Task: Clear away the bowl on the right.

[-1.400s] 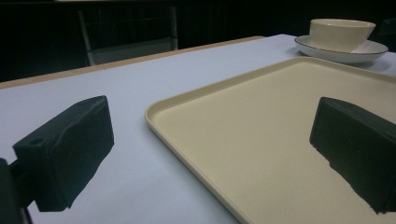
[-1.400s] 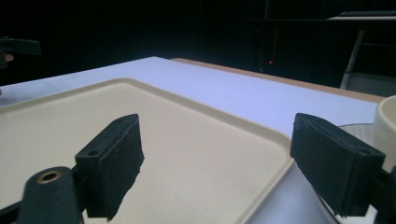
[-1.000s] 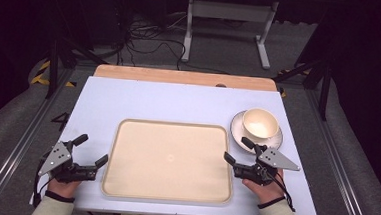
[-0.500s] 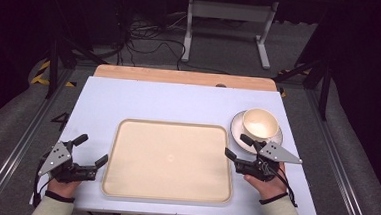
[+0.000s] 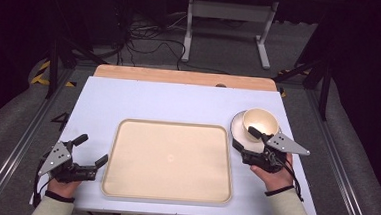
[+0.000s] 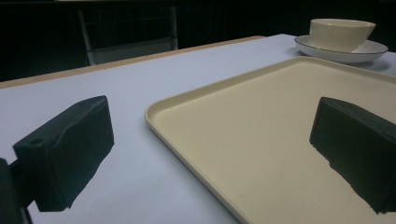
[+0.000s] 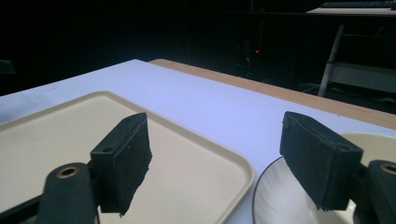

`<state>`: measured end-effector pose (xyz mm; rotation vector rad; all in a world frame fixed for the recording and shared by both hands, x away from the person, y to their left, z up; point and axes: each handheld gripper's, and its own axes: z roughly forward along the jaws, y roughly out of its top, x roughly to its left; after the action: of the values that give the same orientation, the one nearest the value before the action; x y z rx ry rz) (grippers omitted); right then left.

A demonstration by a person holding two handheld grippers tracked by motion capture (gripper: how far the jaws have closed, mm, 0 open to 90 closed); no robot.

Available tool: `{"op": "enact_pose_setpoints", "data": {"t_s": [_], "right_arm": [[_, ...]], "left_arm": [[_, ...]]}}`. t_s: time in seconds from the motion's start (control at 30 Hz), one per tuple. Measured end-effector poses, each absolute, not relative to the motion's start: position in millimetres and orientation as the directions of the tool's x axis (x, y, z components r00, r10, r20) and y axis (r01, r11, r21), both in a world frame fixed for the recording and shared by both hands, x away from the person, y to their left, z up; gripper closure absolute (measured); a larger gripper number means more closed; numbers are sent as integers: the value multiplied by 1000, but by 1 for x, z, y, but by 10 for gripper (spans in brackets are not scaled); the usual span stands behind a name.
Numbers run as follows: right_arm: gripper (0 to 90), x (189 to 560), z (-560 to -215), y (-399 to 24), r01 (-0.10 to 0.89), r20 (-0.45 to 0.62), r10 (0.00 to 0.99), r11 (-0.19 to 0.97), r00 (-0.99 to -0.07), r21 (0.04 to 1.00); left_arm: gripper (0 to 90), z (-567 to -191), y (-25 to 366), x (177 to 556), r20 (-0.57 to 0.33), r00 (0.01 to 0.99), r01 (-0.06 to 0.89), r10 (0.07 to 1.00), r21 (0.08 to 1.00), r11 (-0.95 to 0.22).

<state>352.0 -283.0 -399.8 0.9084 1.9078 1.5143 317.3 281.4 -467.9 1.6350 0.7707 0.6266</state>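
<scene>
Standing on its saucer (image 5: 239, 132) at the desk's (image 5: 179, 102) right side, the cream bowl (image 5: 260, 123) is just beyond the right gripper (image 5: 247, 143), whose fingers have just been closing yet gape with nothing between them. Beside the tray's (image 5: 169, 159) left edge, the left gripper (image 5: 91, 152) also gapes empty.

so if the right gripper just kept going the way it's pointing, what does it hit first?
Probably the plate: the right gripper has open jaws straddling its near rim, one over the plate by the bowl, the other toward the tray corner. Height above the rim is unclear, so it might pass over.
</scene>
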Motion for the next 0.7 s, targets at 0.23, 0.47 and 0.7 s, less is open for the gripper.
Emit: {"op": "enact_pose_setpoints", "data": {"t_s": [0.23, 0.47, 0.7], "right_arm": [[265, 362, -394, -293, 170, 5, 787, 127, -617, 977], [285, 371, -388, -300, 179, 2, 801, 132, -599, 975], [284, 378, -385, -306, 196, 9, 829, 122, -559, 973]], "left_arm": [[3, -468, 282, 317, -3, 640, 152, 768, 981, -123], [3, -468, 282, 317, -3, 640, 152, 768, 981, -123], [3, -468, 281, 318, -2, 640, 152, 768, 981, -123]]}}
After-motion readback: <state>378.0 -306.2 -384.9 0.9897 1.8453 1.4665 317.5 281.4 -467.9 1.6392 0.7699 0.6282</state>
